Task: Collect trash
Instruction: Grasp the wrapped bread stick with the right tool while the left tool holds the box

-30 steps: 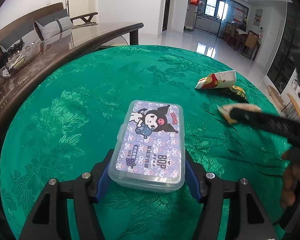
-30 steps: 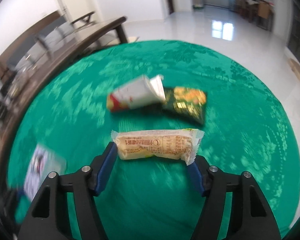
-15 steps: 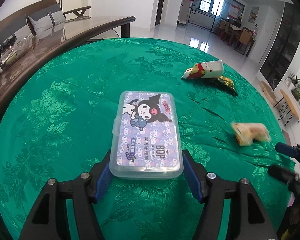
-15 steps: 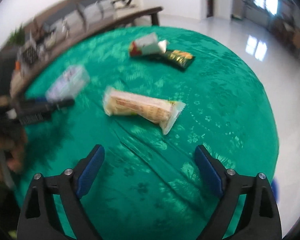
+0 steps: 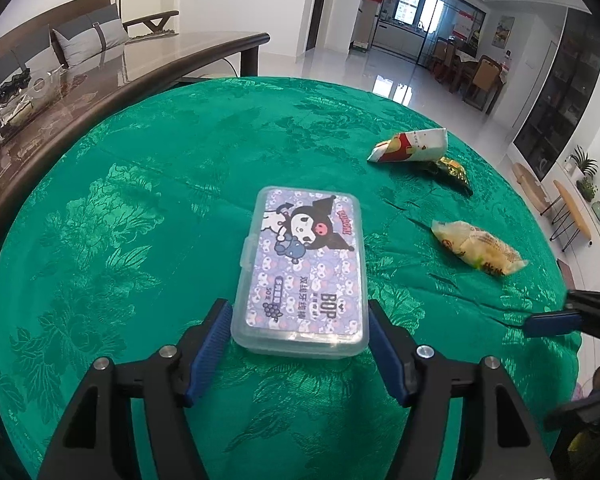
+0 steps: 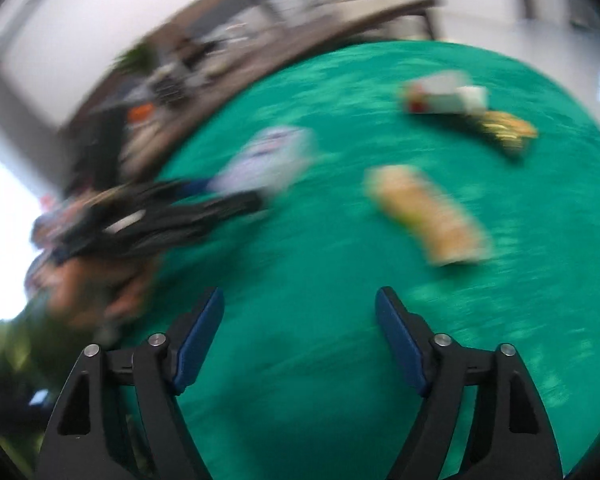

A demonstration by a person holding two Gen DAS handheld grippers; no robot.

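Three wrappers are lying loose at my two o'clock while my right gripper is closing on nothing and my left gripper is opening around the clear floss-pick box, risking dropping it.

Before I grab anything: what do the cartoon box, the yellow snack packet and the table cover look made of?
Cartoon box: clear, glossy hard plastic, likely; see-through rim, printed label under the lid.
Yellow snack packet: thin translucent plastic film, crinkled, sealed ends.
Table cover: green woven fabric, satin-like sheen, floral pattern, creases.
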